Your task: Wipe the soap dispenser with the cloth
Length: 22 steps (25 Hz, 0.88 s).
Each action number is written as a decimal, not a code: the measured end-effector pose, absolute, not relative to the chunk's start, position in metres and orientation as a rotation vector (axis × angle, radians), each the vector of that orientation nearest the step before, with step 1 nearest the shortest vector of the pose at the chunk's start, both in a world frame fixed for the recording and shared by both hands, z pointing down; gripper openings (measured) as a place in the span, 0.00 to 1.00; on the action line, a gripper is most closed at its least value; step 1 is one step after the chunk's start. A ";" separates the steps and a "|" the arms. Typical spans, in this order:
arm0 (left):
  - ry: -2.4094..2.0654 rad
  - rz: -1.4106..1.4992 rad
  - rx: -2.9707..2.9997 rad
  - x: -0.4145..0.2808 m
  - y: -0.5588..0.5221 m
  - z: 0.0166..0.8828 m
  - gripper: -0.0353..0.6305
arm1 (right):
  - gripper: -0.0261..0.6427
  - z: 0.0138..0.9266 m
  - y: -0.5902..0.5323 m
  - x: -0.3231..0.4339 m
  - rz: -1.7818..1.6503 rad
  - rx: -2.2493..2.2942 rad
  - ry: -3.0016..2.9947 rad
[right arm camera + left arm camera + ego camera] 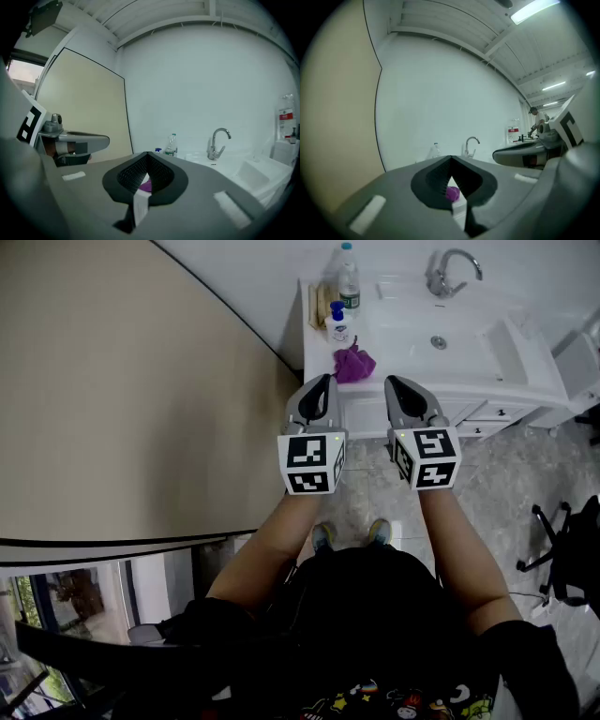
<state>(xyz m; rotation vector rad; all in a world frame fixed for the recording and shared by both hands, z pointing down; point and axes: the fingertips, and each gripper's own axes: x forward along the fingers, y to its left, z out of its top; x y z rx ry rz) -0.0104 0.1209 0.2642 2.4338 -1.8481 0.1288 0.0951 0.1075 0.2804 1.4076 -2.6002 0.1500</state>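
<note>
The soap dispenser (338,323), white with a blue pump, stands at the left end of the white sink counter (412,381). A purple cloth (353,364) lies bunched on the counter's front edge, just in front of it. My left gripper (325,379) and right gripper (392,381) are held side by side short of the counter, both shut and empty. In the left gripper view the cloth (452,193) shows through the gap below the closed jaw tips (451,158). The right gripper view shows the cloth (146,186) the same way, with the dispenser's blue cap (158,150) behind.
A water bottle (349,282) and a wooden item (321,301) stand behind the dispenser. The basin (439,338) and faucet (450,273) lie to the right. A beige partition (131,399) fills the left side. An office chair (553,549) stands at right. A person (539,119) is far off.
</note>
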 end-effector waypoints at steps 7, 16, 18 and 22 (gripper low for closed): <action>-1.915 0.150 2.359 0.006 0.104 0.283 0.05 | 0.11 0.317 0.080 0.098 0.176 1.230 -2.631; -1.874 0.190 2.294 -0.028 0.041 0.334 0.05 | 0.31 0.424 -0.005 0.060 0.325 1.090 -2.468; -1.820 0.196 2.311 -0.038 0.015 0.347 0.05 | 0.34 0.449 -0.023 0.046 0.378 1.077 -2.404; -1.692 0.224 2.343 -0.058 -0.033 0.365 0.05 | 0.44 0.489 -0.051 0.027 0.490 1.017 -2.242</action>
